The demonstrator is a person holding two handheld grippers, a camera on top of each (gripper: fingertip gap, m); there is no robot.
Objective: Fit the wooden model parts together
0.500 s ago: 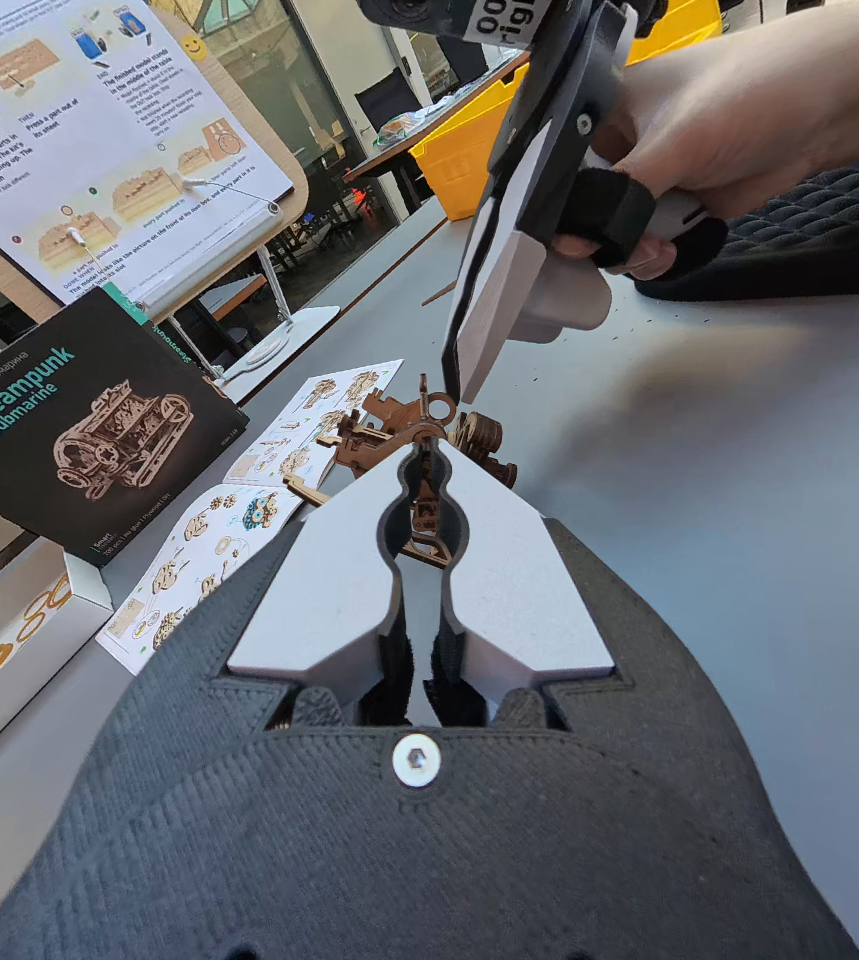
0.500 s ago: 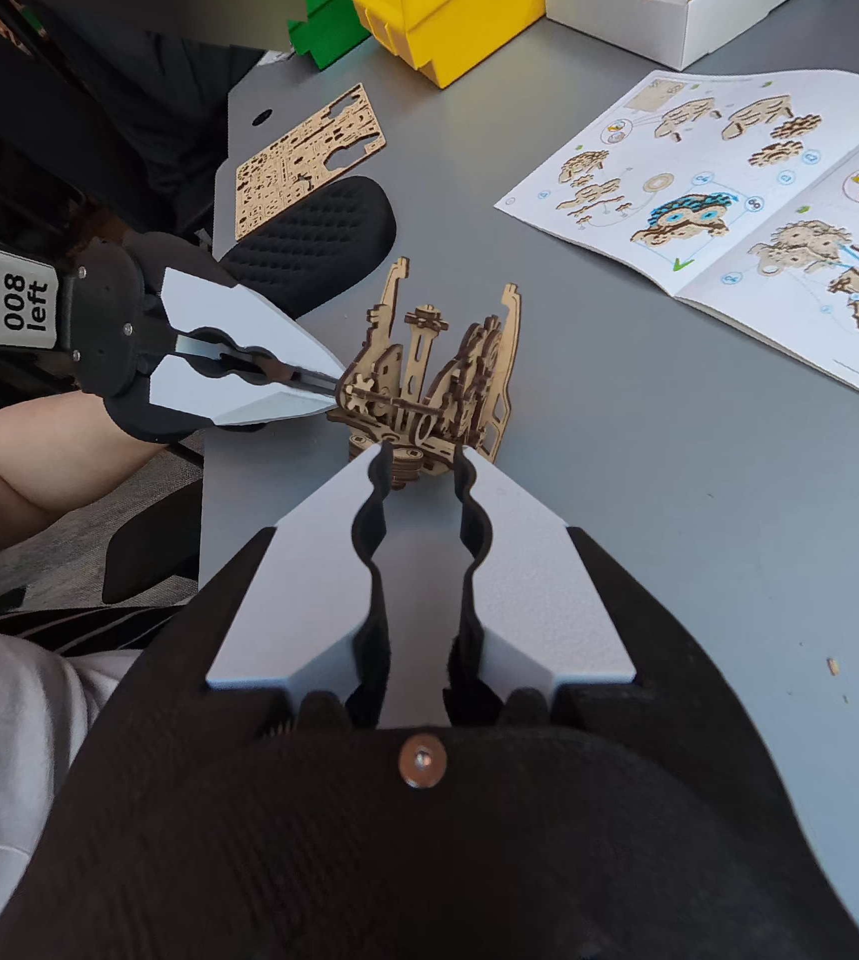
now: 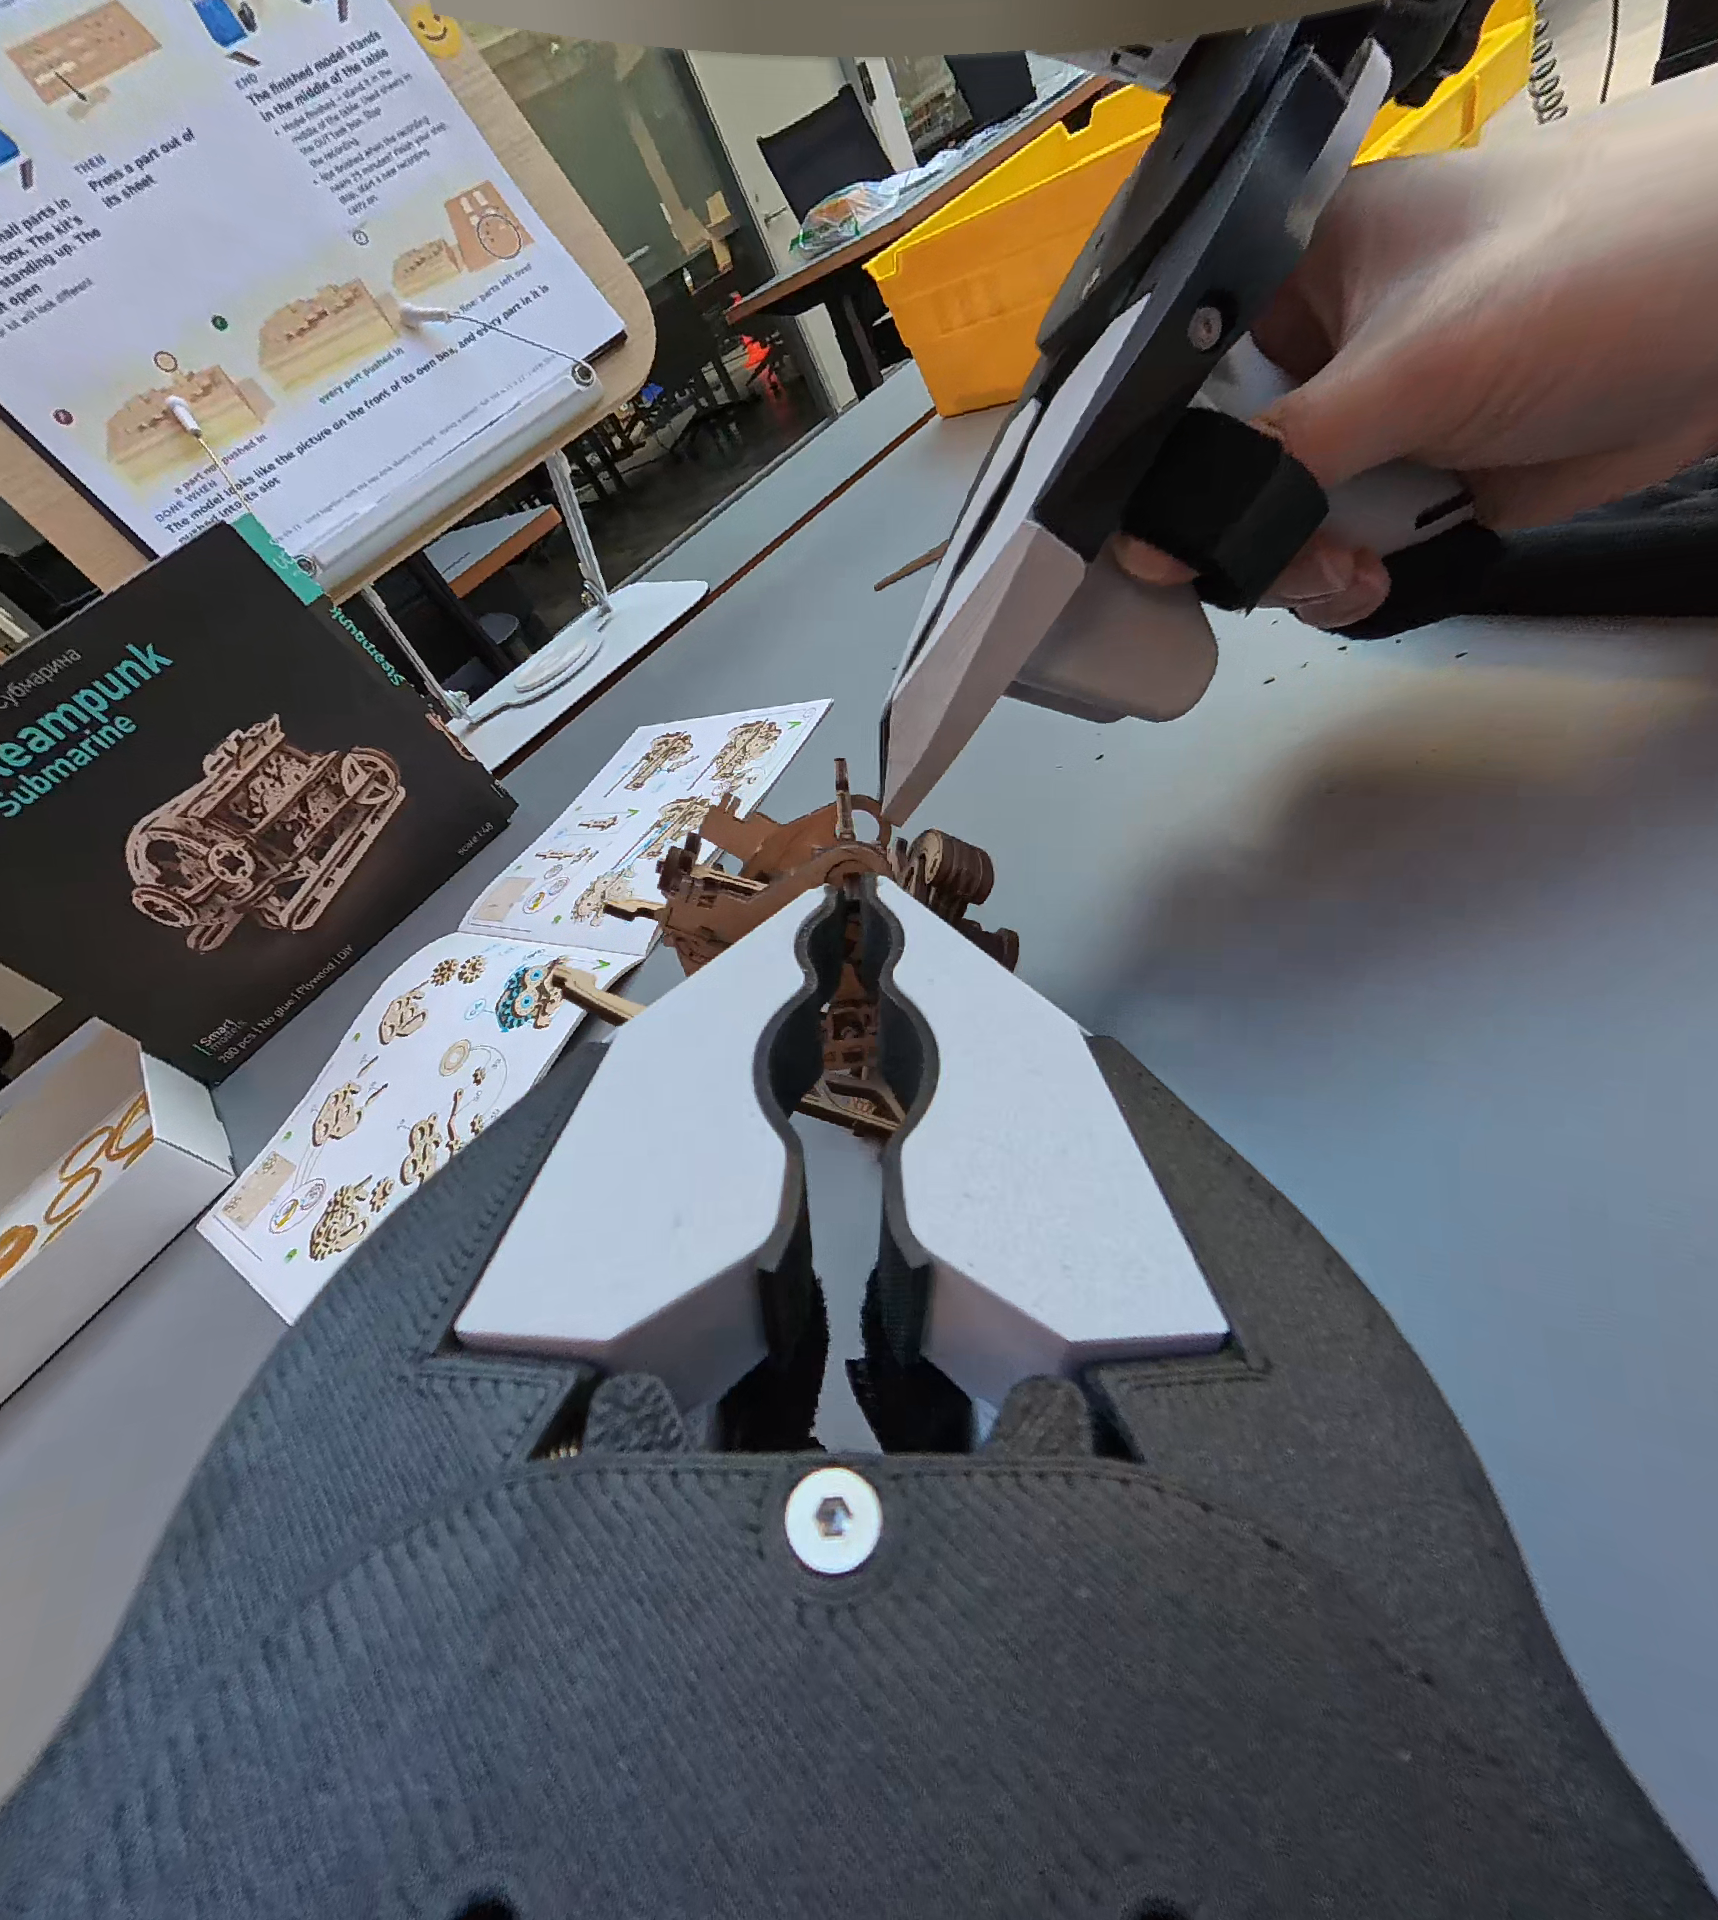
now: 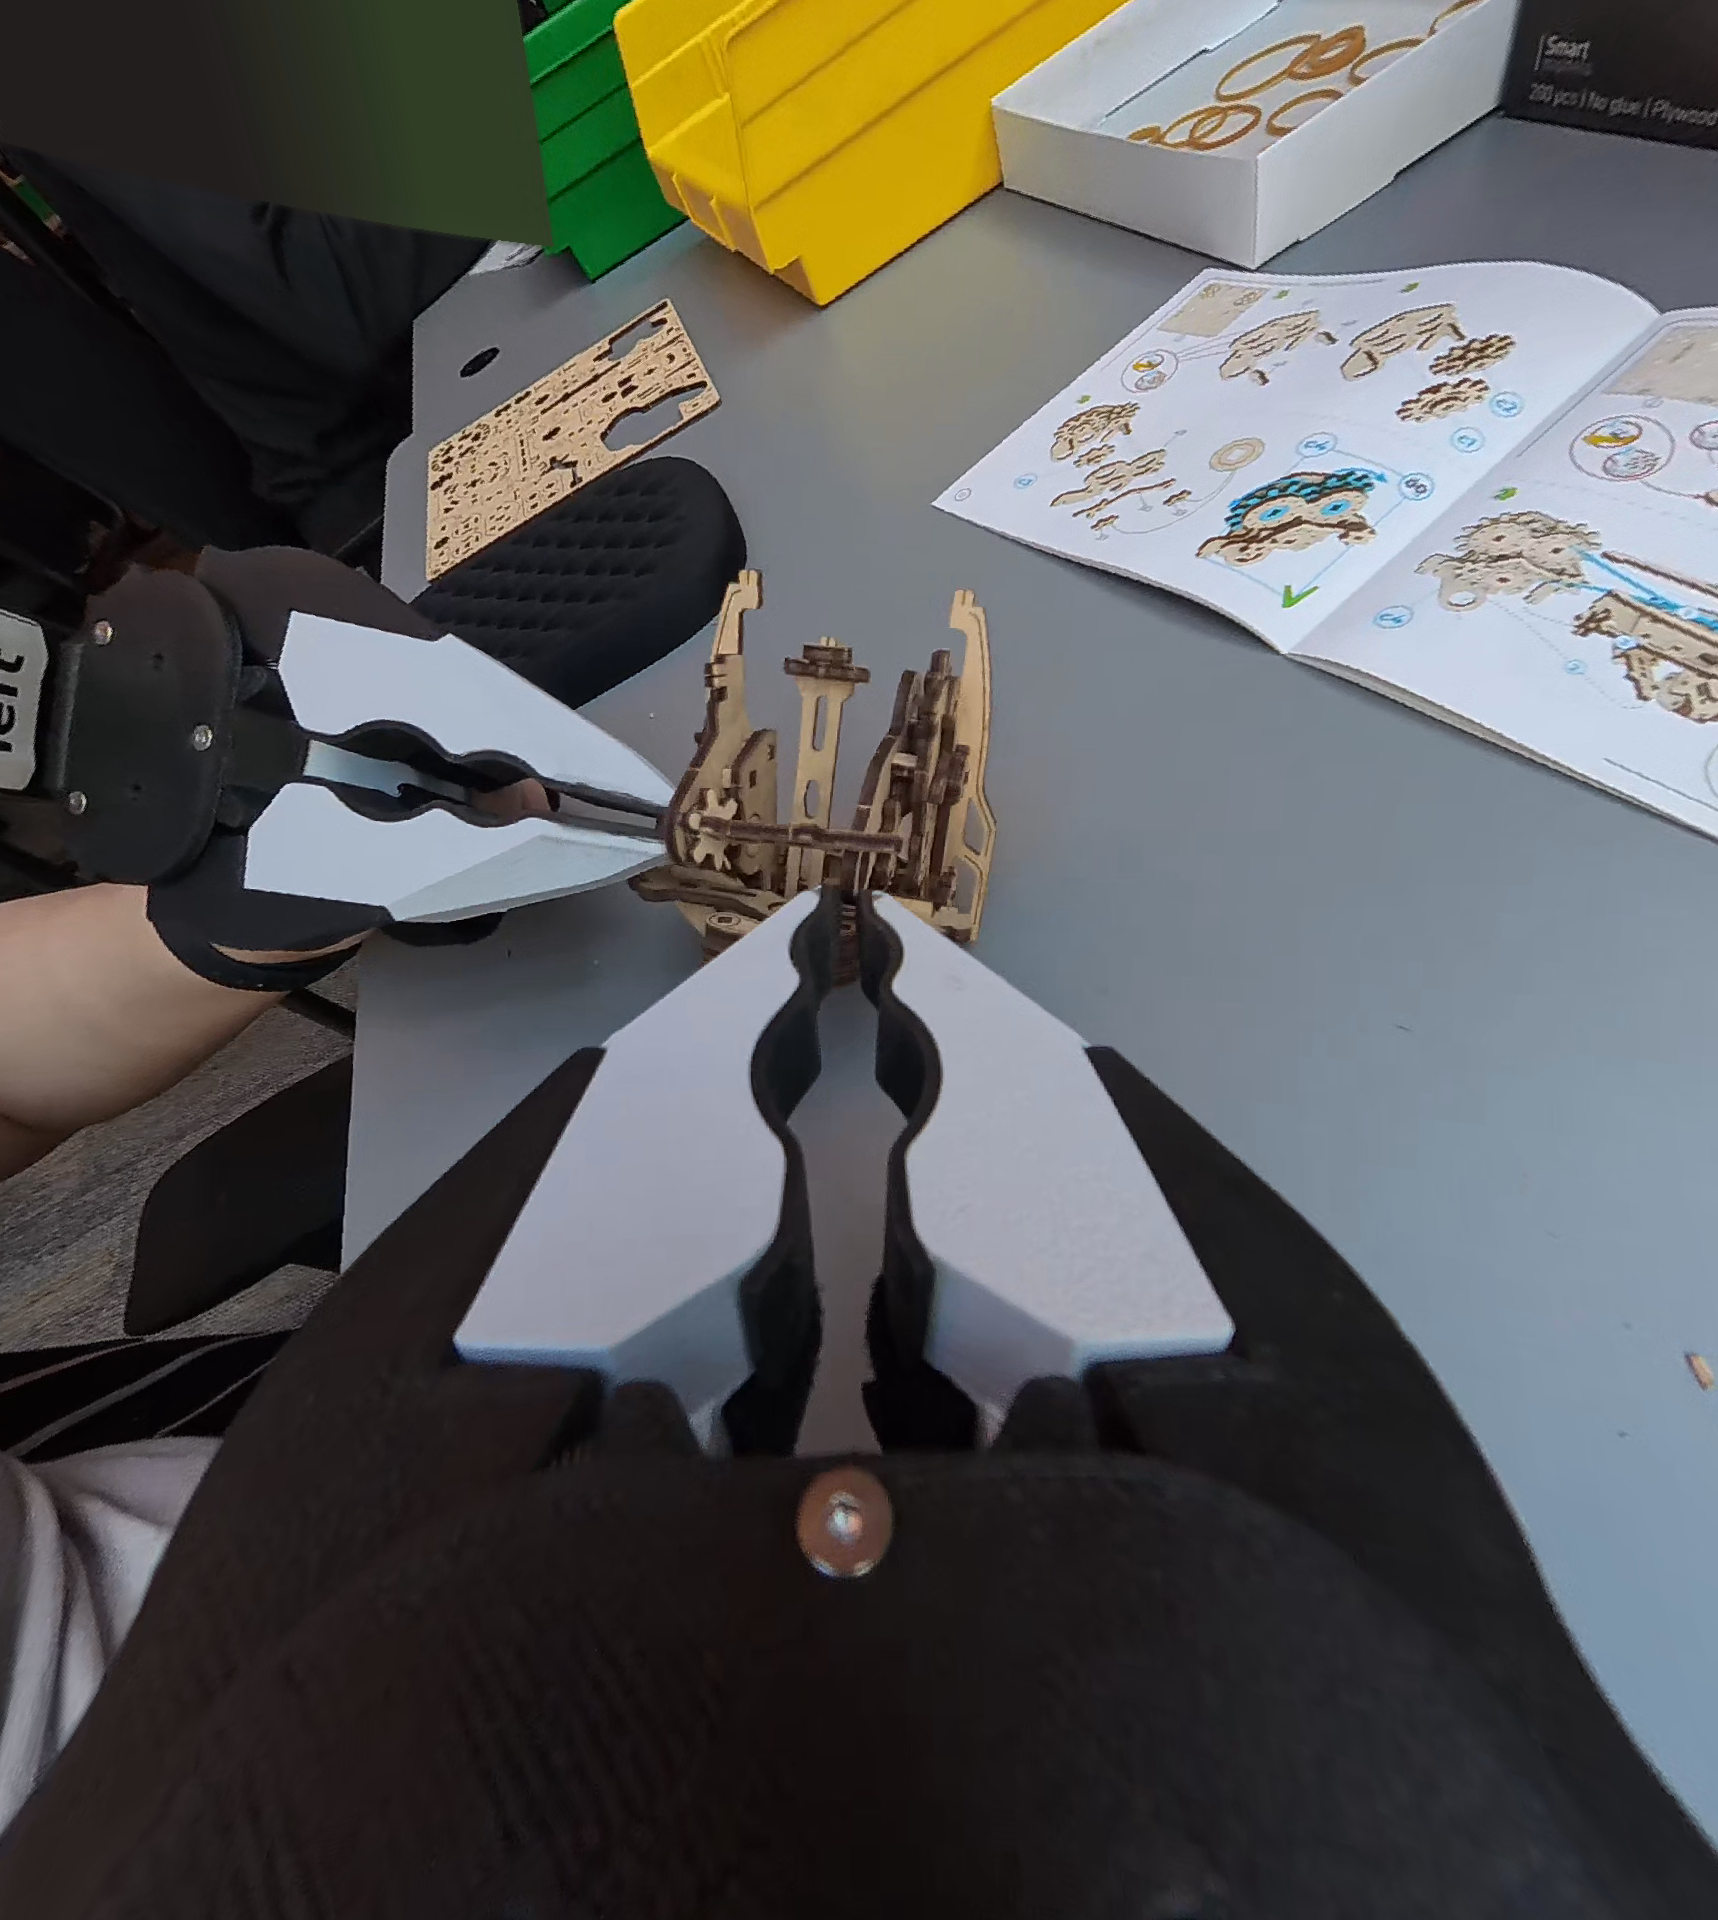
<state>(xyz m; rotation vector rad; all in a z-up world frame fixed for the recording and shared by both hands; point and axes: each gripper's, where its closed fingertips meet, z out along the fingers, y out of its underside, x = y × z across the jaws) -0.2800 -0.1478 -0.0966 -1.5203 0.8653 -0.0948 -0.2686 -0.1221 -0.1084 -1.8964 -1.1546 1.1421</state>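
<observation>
The part-built wooden model (image 4: 834, 769) stands upright on the grey table (image 4: 1250, 1039). It also shows in the left wrist view (image 3: 730, 894), partly hidden behind my left fingers. My left gripper (image 3: 850, 883) comes in from the left (image 4: 666, 836) and is shut on the end of the model's dark cross bar. My right gripper (image 4: 840, 902) is closed on a thin part at the model's near side. In the left wrist view it reaches down from the upper right (image 3: 886, 805), its tip at the model's top.
An open instruction booklet (image 4: 1354, 468) lies right of the model. A wooden part sheet (image 4: 564, 436) and a black padded armrest (image 4: 574, 561) are at the table's left edge. Yellow bin (image 4: 813, 135), white box with rings (image 4: 1250, 135), black kit box (image 3: 180, 800) and an instruction board (image 3: 211, 260) stand behind. Left and right tips are no more than a few centimetres apart.
My right gripper was open just short of the model; it has moved in and closed on it. My left gripper keeps its hold on the cross bar.
</observation>
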